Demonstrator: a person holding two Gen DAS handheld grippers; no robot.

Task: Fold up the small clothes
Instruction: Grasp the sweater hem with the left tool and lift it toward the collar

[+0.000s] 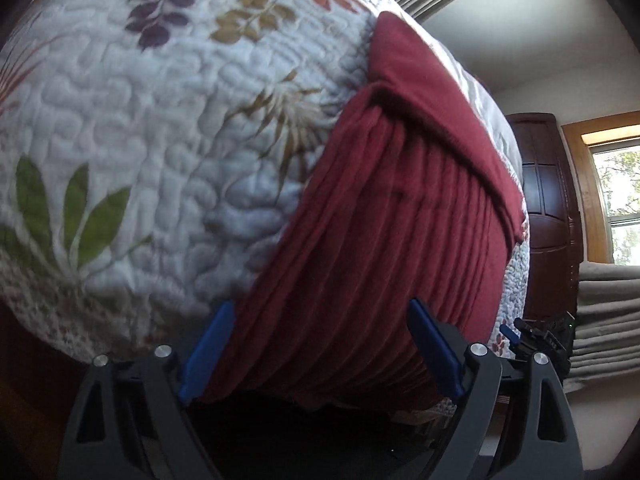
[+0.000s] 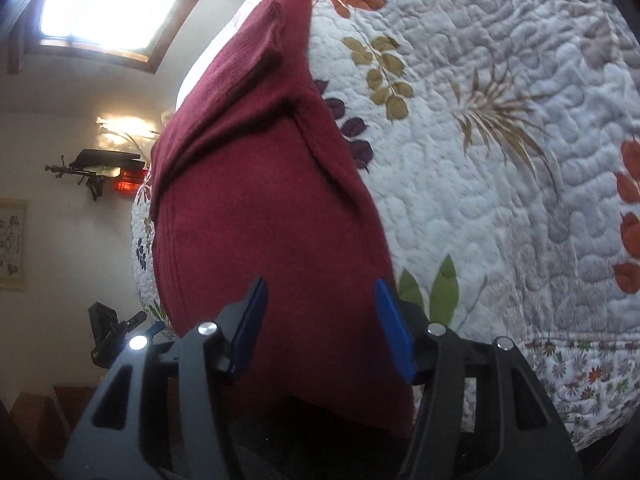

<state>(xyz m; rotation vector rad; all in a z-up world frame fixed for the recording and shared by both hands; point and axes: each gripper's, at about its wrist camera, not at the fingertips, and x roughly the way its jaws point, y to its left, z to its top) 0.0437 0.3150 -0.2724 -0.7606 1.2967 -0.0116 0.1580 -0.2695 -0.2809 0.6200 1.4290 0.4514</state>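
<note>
A dark red ribbed garment (image 1: pixel 372 216) lies on a floral quilted bedspread (image 1: pixel 140 112), its near hem hanging over the bed's edge. One sleeve (image 1: pixel 424 108) is folded diagonally across the far end. My left gripper (image 1: pixel 320 304) is open, its blue pads on either side of the near hem. In the right wrist view the same garment (image 2: pixel 264 208) fills the middle, with the folded sleeve (image 2: pixel 248 80) at the far end. My right gripper (image 2: pixel 320 282) is open too, its pads spread over the hem. Each gripper shows at the edge of the other's view: right gripper (image 1: pixel 532 336), left gripper (image 2: pixel 116 328).
The quilt (image 2: pixel 500 160) stretches wide beside the garment. A dark wooden cabinet (image 1: pixel 548 216) and a window (image 1: pixel 616 200) stand beyond the bed, with folded beige fabric (image 1: pixel 608 320) below. A wall lamp (image 2: pixel 104 168) and a framed picture (image 2: pixel 12 244) hang on the other wall.
</note>
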